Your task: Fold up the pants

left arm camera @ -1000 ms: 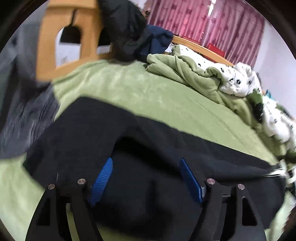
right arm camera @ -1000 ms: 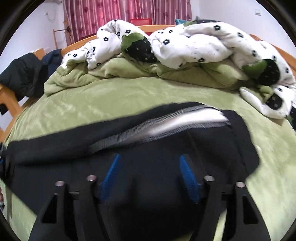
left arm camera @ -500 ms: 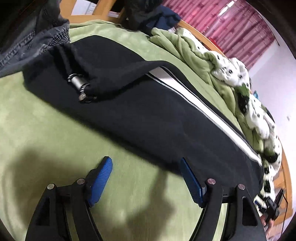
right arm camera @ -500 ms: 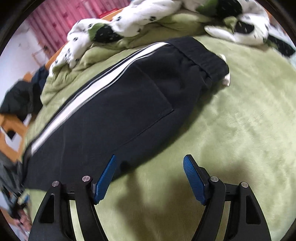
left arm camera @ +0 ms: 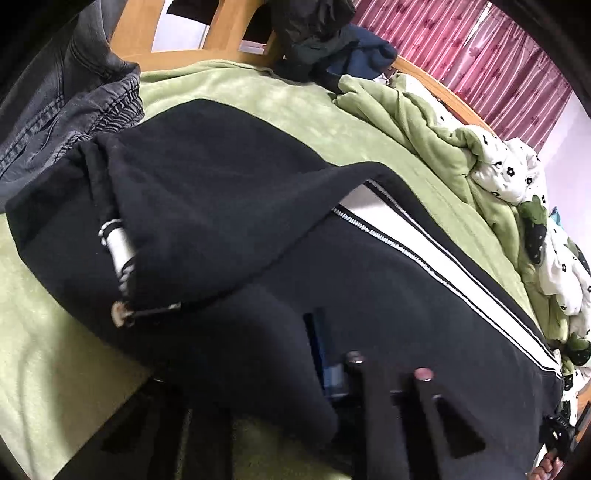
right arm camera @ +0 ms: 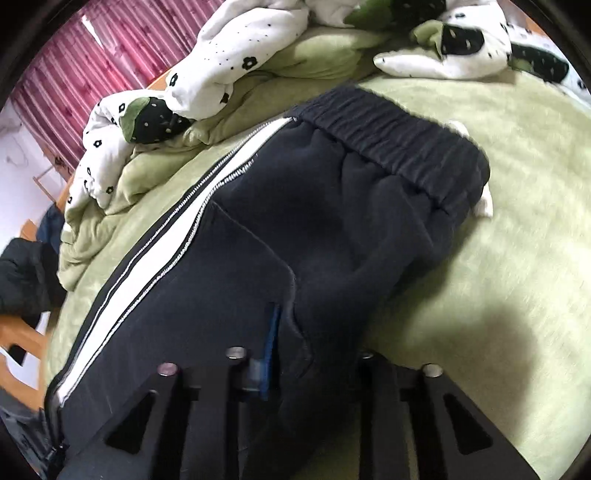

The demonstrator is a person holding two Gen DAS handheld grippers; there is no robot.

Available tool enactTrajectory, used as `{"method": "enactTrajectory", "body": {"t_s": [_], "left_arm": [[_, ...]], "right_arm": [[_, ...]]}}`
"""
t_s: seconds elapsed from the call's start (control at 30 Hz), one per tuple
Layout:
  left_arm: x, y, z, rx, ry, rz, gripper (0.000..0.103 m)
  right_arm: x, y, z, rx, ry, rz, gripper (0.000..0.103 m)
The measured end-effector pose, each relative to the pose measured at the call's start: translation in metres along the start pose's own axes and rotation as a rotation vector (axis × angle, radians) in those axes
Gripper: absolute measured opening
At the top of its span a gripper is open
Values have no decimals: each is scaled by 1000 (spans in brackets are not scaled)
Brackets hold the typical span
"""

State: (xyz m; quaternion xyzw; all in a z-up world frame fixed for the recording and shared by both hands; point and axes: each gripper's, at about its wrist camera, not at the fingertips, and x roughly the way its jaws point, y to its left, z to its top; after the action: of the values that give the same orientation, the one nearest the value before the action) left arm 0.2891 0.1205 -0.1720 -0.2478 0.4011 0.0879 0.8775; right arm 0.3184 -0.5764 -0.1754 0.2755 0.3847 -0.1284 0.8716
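**Both grippers biting the near edge of the pants**

The black pants (left arm camera: 369,280) are lying lengthwise across the green bed (right arm camera: 498,229), white side stripe (right arm camera: 155,258) running along the far edge and the elastic waistband (right arm camera: 399,140) sitting at the right end. At the left end, one leg is already lying doubled over the other, a striped cuff (left arm camera: 118,251) peeking from beneath it. The left gripper (left arm camera: 258,354) is pinching the near hem, its jaws closed on a raised ridge of cloth. The right gripper (right arm camera: 314,332) is doing the same near the seat, fabric bunching between its jaws. By my reading, the lengthwise fold is largely made, and the crosswise folds are still waiting.

A crumpled flowered duvet (right arm camera: 221,55) is heaped along the far side. Grey jeans (left arm camera: 66,107) are lying by the wooden bed frame (left arm camera: 221,29), dark clothes (left arm camera: 314,33) are draped over it, and pink curtains (left arm camera: 480,48) are hanging behind.
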Motion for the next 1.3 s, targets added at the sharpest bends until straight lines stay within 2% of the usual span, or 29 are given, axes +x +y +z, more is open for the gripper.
{"method": "enactTrajectory", "body": {"t_s": [0.13,0.23,0.37,0.5,0.7,0.77,0.87,1.0,1.1,1.13,1.17,1.23,1.3], "left_arm": [[-19,-5,-4,58,-19,22,12],[-39,-4,-13,65,-10,-6,10],[-66,-13,-37,119,21,-32,10],[-101,-26,-82,226,44,-57,10],[-146,-31,-147,270,109,-141,10],[-156,-35,-165,314,111,-139,11],[-159,-43,-180,391,84,-76,11],[-157,-43,-175,401,143,-59,19],[-166,-40,-177,399,146,-65,39],[-171,-37,-181,400,136,-63,52],[-174,-39,-186,400,128,-65,56],[-184,-35,-196,398,112,-78,56],[-195,-33,-205,401,95,-77,56]], "right_arm": [[-38,4,7,-50,-60,20,13],[-66,-10,6,-34,-62,58,12],[-105,-35,0,-19,-70,45,12],[-152,-71,-9,-26,-99,22,12],[-222,-146,-23,-25,-104,-32,12],[-235,-169,-31,-26,-100,-74,12],[-234,-185,-49,-39,-89,-117,13],[-214,-191,-69,-57,-27,-178,26],[-227,-205,-81,-51,-65,-165,45],[-232,-209,-83,-34,-87,-163,50],[-238,-215,-84,-17,-107,-148,52],[-243,-224,-82,23,-132,-116,64],[-235,-227,-74,47,-123,-120,73]]}}
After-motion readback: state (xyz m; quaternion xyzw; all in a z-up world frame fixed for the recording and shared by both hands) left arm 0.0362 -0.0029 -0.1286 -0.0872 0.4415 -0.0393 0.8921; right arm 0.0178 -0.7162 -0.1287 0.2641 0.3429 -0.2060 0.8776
